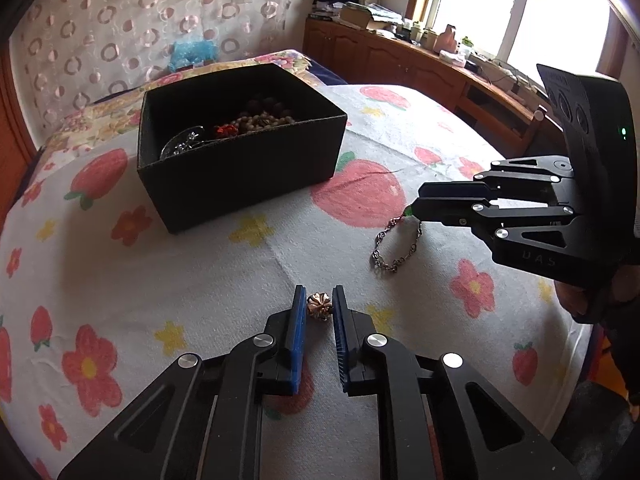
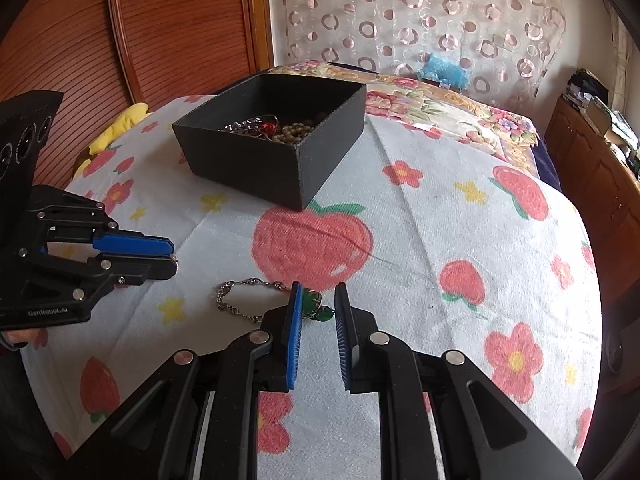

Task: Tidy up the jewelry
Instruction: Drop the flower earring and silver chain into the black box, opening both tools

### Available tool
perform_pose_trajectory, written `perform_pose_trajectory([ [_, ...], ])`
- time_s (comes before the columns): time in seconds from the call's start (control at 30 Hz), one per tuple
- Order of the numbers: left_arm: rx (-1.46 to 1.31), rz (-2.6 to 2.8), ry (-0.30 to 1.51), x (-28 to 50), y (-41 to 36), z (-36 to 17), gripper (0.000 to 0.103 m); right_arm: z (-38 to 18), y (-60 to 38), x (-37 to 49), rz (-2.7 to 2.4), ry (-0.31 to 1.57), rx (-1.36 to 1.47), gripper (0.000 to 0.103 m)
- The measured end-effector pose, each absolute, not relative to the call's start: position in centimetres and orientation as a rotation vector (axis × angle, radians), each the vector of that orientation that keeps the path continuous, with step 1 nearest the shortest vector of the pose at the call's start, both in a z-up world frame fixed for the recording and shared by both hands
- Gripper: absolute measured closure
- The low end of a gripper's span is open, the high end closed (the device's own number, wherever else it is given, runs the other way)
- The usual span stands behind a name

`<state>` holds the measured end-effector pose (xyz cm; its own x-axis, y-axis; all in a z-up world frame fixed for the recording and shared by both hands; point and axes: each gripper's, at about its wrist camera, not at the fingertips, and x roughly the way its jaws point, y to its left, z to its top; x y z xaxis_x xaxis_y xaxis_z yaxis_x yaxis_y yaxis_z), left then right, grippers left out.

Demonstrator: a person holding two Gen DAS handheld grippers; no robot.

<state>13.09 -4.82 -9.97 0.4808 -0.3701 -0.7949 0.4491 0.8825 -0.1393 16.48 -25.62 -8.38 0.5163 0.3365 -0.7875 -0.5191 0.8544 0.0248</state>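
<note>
The left gripper [image 1: 319,303] clamps a rose-gold bead [image 1: 319,306]. The right gripper [image 2: 318,304] stands apart around a green pendant [image 2: 312,304] on its chain [image 2: 236,298], near the black box [image 2: 256,160].

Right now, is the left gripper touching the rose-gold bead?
Cannot tell. In the left wrist view the rose-gold bead sits between the left gripper's fingertips, but no clear contact or gap shows.

Bedroom setting, located relative to the bed [image 2: 460,208]. Its cover is white, printed with red fruit and flowers. Behind the head end hangs a sheer curtain [image 2: 420,12] patterned with pink rings; a blue stuffed item [image 1: 195,53] sits at its foot. A reddish ribbed wooden panel [image 2: 160,20] flanks one side. Along the other side run wooden cabinets [image 1: 400,62], cluttered on top, beneath a bright window [image 1: 520,4].
</note>
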Motion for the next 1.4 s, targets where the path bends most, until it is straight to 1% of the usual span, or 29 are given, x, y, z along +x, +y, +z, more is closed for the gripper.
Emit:
perform_pose_trajectory([
  [0.17, 0.084, -0.475, 0.944, 13.5, -4.4, -9.9, 0.091, -8.0, -25.6, 16.8, 0.516, 0.879, -0.232, 0.085],
  [0.33, 0.066, -0.446, 0.906, 14.2, -3.5, -8.5, 0.091, -6.7, -25.5, 17.3, 0.527, 0.849, -0.223, 0.085],
  [0.67, 0.061, -0.387, 0.781, 16.6, -2.3, -3.9, 0.091, -2.0, -24.6, 19.6, 0.552, 0.738, -0.210, 0.085],
  [1.03, 0.061, -0.353, 0.740, 20.1, -1.3, -2.5, 0.091, 3.5, -23.0, 23.3, 0.591, 0.613, -0.187, 0.085],
  [1.2, 0.058, -0.338, 0.751, 21.2, -0.9, -3.0, 0.091, 3.9, -21.2, 25.0, 0.634, 0.618, -0.171, 0.085],
  [1.4, 0.055, -0.325, 0.755, 21.9, -0.6, -3.2, 0.091, 2.8, -19.6, 27.0, 0.651, 0.662, -0.150, 0.084],
])
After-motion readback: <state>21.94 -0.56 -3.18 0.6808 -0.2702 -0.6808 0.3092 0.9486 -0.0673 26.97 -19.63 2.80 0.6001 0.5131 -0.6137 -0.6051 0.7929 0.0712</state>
